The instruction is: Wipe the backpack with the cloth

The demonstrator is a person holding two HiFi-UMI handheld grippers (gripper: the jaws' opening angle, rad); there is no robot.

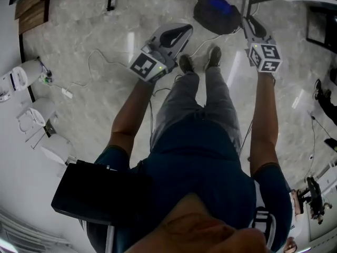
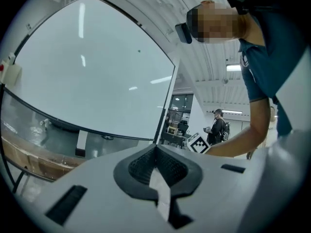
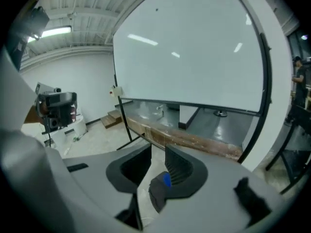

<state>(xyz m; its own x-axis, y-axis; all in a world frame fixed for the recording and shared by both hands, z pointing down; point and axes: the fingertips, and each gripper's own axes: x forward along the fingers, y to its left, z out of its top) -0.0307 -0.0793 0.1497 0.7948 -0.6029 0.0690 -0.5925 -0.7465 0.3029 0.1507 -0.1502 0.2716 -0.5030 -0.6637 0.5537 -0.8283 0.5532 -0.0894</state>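
Note:
A dark backpack (image 1: 216,12) with a blue patch lies on the pale stone floor just beyond my feet. In the right gripper view the backpack (image 3: 163,188) shows as a dark shape with a blue spot, seen low through the gap between the jaws. My right gripper (image 1: 246,21) hangs beside the backpack's right edge. Its jaws stand a little apart with nothing between them (image 3: 158,152). My left gripper (image 1: 184,31) is held to the left of the backpack above the floor. Its ribbed tips meet (image 2: 155,148). No cloth shows in any view.
A large whiteboard (image 3: 194,57) on a black frame stands ahead, a wooden ledge (image 3: 194,142) along its foot. Cables (image 1: 95,57) trail over the floor. White equipment (image 1: 21,78) sits at the left, with a black case (image 1: 100,194) close by me. Another person (image 2: 218,125) stands far off.

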